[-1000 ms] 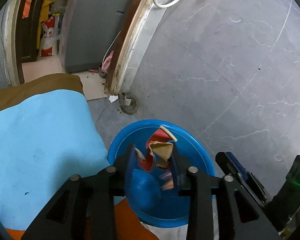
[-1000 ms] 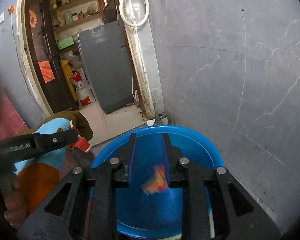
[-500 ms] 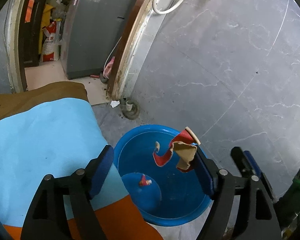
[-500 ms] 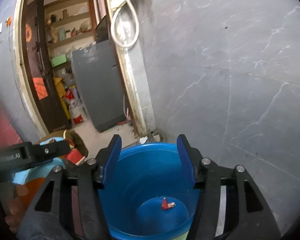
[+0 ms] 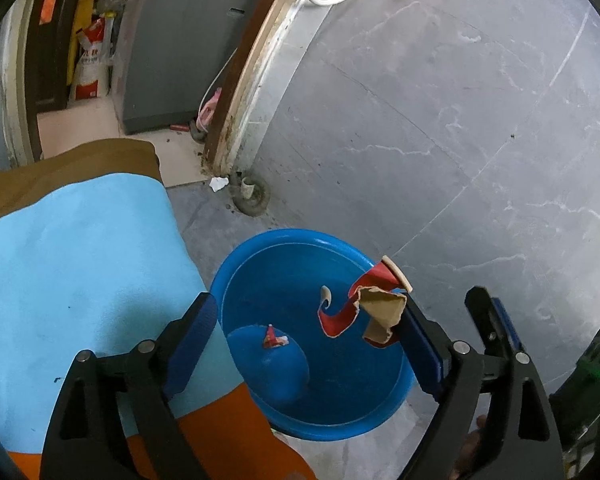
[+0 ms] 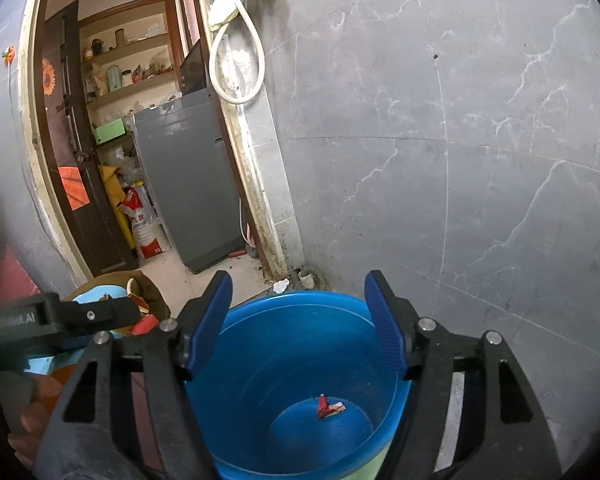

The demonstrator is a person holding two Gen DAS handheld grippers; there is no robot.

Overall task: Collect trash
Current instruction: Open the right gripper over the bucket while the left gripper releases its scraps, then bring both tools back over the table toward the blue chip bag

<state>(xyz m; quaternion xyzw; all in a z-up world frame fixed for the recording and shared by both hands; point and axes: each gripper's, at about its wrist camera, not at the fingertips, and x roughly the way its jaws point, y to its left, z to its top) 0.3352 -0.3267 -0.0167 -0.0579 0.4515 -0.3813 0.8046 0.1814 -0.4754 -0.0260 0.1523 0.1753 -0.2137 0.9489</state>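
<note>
The left tool [image 5: 304,336] stands wide over the blue bucket [image 5: 236,264], its jaws having just been opening, yet the torn red-and-brown wrapper [image 5: 364,312] has not dropped: it clings to the inner face of the right-hand blue pad, curling out above the bucket's mouth with nothing pressing it from the other side. The right tool [image 6: 298,320] is also spread wide, its jaws likewise just opened, and nothing sits between them; below it a small red scrap [image 6: 328,406] lies on the bucket's floor. The main risk, as I judge it, is that the clinging wrapper comes loose only when the left tool swings away, so that it lands on the grey floor [image 5: 380,160] or on the cloth at the left, not in the bucket; a sticky or snagged edge on the ribbed pad would cause that, though the view is too distorted to say what holds it. The wrapper looks like thin card or foil-backed paper, ragged, with a pale rolled rim at its top. The bucket is smooth moulded plastic, round, with a raised disc in its base. The light blue and orange cloth [image 5: 80,260] looks soft and matte, the marbled wall [image 6: 460,140] hard and glossy.
</note>
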